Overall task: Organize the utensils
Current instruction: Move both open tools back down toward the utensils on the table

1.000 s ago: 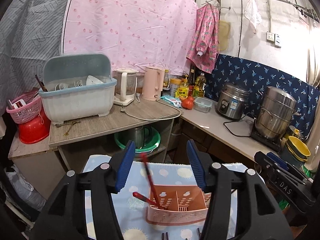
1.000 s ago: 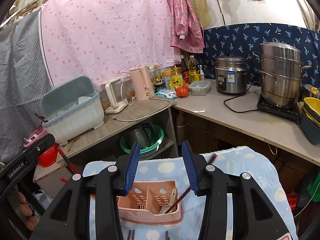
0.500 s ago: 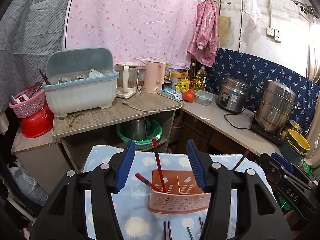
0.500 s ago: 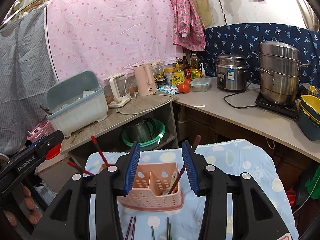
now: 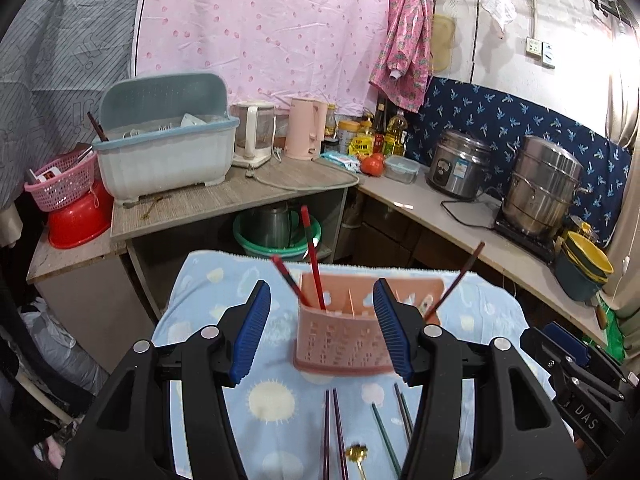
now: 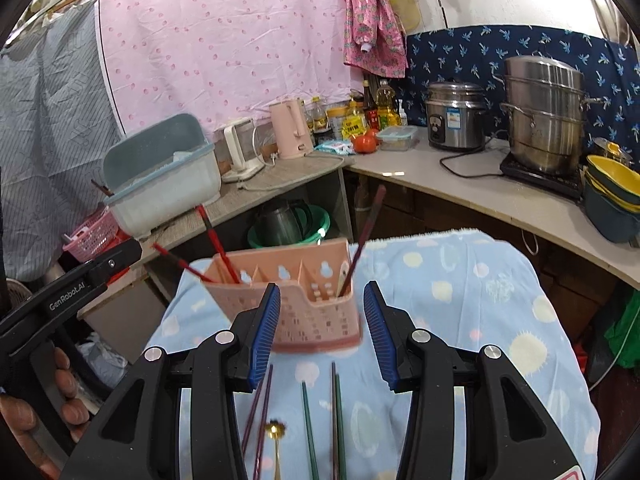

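Note:
A pink slotted caddy (image 5: 340, 340) (image 6: 308, 312) stands on the blue cloth-covered table (image 5: 200, 300). Red chopsticks (image 5: 312, 256) (image 6: 218, 242) lean in its left compartment, and a dark chopstick (image 5: 460, 276) (image 6: 366, 232) in its right one. Purple chopsticks (image 5: 332, 432) (image 6: 260, 412), green chopsticks (image 5: 384, 436) (image 6: 308, 420) and a gold spoon (image 5: 356, 454) (image 6: 276, 432) lie loose on the cloth in front of the caddy. My left gripper (image 5: 322, 336) and right gripper (image 6: 322, 336) hover open above these, short of the caddy, with nothing between their pads.
Beyond the table runs an L-shaped counter with a blue dish box (image 5: 168, 152), a pink kettle (image 5: 304, 128), a rice cooker (image 5: 458, 164), a steel steamer pot (image 5: 540, 188) and stacked bowls (image 5: 584, 272). A green basin (image 5: 276, 236) sits below. A hand (image 6: 32, 420) holds the left gripper.
Both grippers have drawn back from the caddy and sunk a little. The caddy now sits higher in both views, and the loose chopsticks and spoon have come into sight below.

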### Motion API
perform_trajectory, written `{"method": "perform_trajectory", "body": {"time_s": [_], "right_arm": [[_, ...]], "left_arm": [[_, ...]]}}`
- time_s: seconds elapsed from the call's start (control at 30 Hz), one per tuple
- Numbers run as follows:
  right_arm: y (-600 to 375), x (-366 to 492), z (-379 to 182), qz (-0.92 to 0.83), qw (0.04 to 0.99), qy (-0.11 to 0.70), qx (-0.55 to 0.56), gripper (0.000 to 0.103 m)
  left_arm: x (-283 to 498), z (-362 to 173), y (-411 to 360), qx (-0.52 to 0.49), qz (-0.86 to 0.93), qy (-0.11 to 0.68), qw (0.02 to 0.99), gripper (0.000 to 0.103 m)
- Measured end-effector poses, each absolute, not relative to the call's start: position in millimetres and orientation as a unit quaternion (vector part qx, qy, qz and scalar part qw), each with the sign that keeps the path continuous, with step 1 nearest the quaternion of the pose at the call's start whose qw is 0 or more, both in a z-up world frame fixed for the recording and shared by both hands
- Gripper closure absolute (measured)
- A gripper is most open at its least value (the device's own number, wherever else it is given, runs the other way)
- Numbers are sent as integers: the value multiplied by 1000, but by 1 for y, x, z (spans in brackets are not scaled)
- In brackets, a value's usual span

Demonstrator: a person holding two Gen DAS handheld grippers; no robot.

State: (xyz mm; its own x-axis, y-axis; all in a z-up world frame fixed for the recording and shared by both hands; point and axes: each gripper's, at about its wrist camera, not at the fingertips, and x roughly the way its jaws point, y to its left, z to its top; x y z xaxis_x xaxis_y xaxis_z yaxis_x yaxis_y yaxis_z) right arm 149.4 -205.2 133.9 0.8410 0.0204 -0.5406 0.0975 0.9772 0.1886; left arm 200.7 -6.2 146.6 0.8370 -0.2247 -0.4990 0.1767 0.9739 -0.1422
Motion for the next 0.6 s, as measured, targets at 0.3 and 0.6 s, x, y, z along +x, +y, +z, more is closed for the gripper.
{"method": "perform_trajectory", "body": {"time_s": [0.3, 0.6], "right_arm": [[-206, 103, 73, -32, 932, 349, 95, 60], [-203, 63, 18, -37, 909, 406, 81, 60]], "left_arm": [[162, 84, -1, -39, -108, 328, 938, 52], [121, 20, 3, -23, -108, 394, 913, 52]]}}
